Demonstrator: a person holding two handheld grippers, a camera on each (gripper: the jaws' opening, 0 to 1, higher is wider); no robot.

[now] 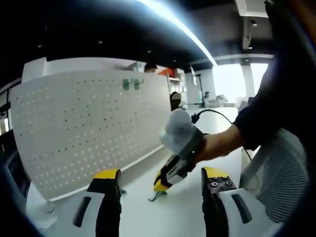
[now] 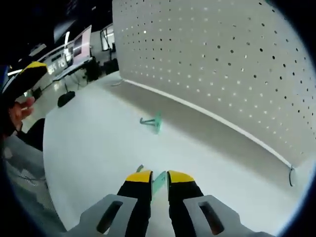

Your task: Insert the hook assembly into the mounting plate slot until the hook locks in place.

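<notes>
In the right gripper view, the right gripper [image 2: 159,178] has its jaws drawn narrow around a green hook [image 2: 158,183] pinched between the yellow tips, low over the white table [image 2: 89,148]. A second green hook [image 2: 152,122] lies loose on the table at twelve o'clock from the tips, near the foot of the pegboard [image 2: 227,64] that stands upright beyond it. In the left gripper view, the left gripper [image 1: 160,178] has its jaws spread wide with nothing between them; the right gripper sits at one o'clock, tips down on the table, a hand [image 1: 217,145] behind it. Two more green hooks [image 1: 132,83] hang high on the pegboard at eleven o'clock.
</notes>
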